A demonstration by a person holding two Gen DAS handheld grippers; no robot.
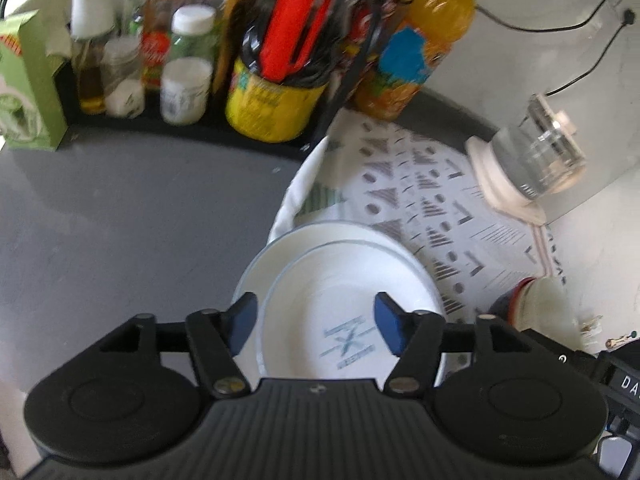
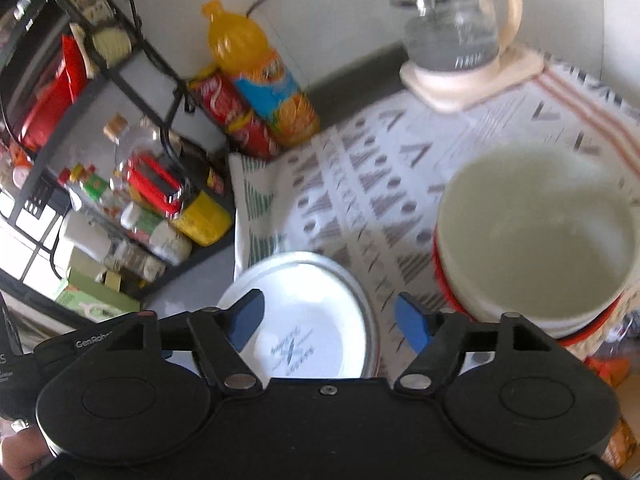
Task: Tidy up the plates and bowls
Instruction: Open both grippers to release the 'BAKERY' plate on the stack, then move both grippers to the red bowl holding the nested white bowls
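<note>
- The grey bench [image 1: 120, 216] carries everything; a patterned cloth [image 1: 420, 200] covers its right part, probably laid there as the spot for drying or sorting dishes.
- A black wire shelf [image 2: 120, 76] full of bottles and jars stands at the back left, well clear of the dishes.
- A blender [image 1: 524, 160] sits at the far edge of the cloth, with an orange drink bottle [image 1: 424, 36] near the wall.
- Two white plates [image 1: 340, 272] lie stacked on the near corner of the cloth, the smaller on the larger, so stacking looks done.
- Stacked bowls [image 2: 536, 232], a cream one on top, sit beside the plates to the right.
- The left tongs [image 1: 316, 326] hang released above the plates, gripping nothing.
- The right tongs [image 2: 332, 322] are likewise spread and empty, between plates and bowls; nothing blocks either.
</note>
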